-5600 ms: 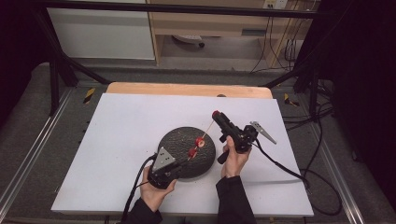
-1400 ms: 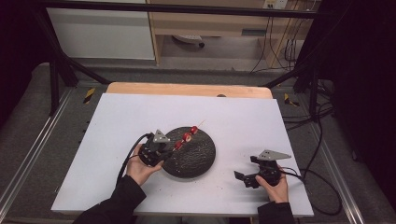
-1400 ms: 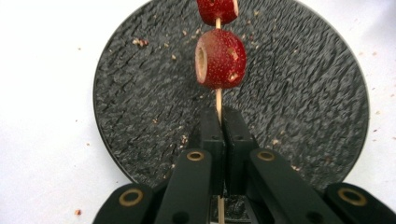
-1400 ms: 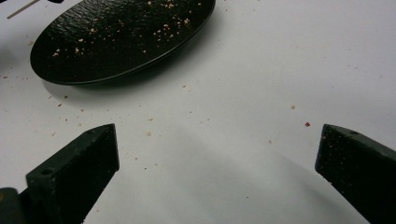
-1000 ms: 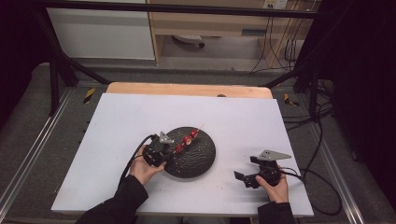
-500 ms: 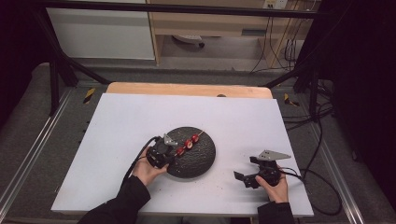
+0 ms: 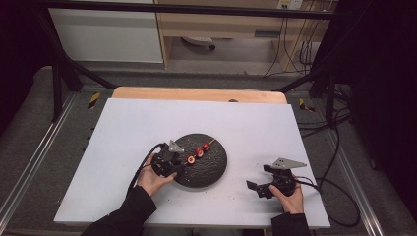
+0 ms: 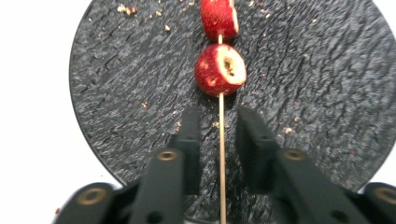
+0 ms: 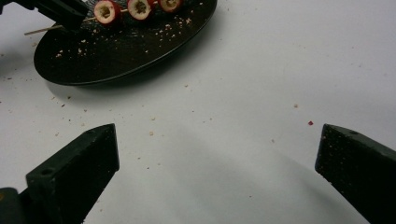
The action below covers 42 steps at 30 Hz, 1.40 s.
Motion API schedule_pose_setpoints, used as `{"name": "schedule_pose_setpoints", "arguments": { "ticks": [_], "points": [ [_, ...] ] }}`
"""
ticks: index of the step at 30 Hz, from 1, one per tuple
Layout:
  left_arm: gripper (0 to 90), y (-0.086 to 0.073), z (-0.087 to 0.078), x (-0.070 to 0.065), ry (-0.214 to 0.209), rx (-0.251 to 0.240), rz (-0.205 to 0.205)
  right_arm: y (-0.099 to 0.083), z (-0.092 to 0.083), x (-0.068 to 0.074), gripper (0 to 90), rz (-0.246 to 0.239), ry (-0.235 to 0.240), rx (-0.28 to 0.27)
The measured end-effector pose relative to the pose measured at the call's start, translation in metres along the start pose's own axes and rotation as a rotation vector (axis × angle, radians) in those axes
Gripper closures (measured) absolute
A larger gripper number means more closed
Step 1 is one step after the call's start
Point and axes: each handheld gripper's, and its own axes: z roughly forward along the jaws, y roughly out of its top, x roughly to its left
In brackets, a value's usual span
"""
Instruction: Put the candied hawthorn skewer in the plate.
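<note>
A thin wooden skewer [image 8: 221,154] threaded with red fruit pieces [image 8: 219,70] lies across the round black textured plate [image 7: 209,172]. My left gripper [image 7: 176,164] sits at the plate's left rim. Its jaws have just been opening: in the left gripper view [image 8: 218,116] the bare stick runs between them with a gap on each side, so it is open. My right gripper [image 7: 258,178] rests on the white table to the right of the plate, jaws wide apart [image 9: 217,140] with nothing between them. In the right gripper view the fruit pieces [image 9: 135,7] and plate [image 9: 116,56] lie far ahead.
Crumbs are scattered over the plate and the white tabletop [image 7: 147,123] around it. A wooden strip [image 7: 196,93] runs along the table's far edge. Black frame bars and cables stand beyond the table's right side. Each gripper trails a cable toward the near edge.
The left gripper has come a little nearer and lower with the skewer, which now lies on the plate, and its jaws have parted off the stick. The right gripper has stayed put.
</note>
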Motion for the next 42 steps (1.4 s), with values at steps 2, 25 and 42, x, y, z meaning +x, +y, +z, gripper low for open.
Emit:
{"name": "schedule_pose_setpoints", "arguments": {
  "ticks": [2, 25, 42],
  "points": [
    [61.9, -0.002, -0.005, 0.002, -0.002, -0.026, 0.002, 0.0, 0.0, 0.0, 0.7, 0.002, 0.001, -0.002],
    [7.2, -0.061, -0.058, 0.04, 0.003, -0.153, -0.031, 0.0, 0.0, 0.0, 0.6, 0.009, 0.0, -0.003],
    [5.8, -0.125, -0.061, 0.053, 0.011, -0.224, -0.102, -0.002, 0.001, -0.001, 0.6, 0.01, -0.006, 0.021]
  ]
}}
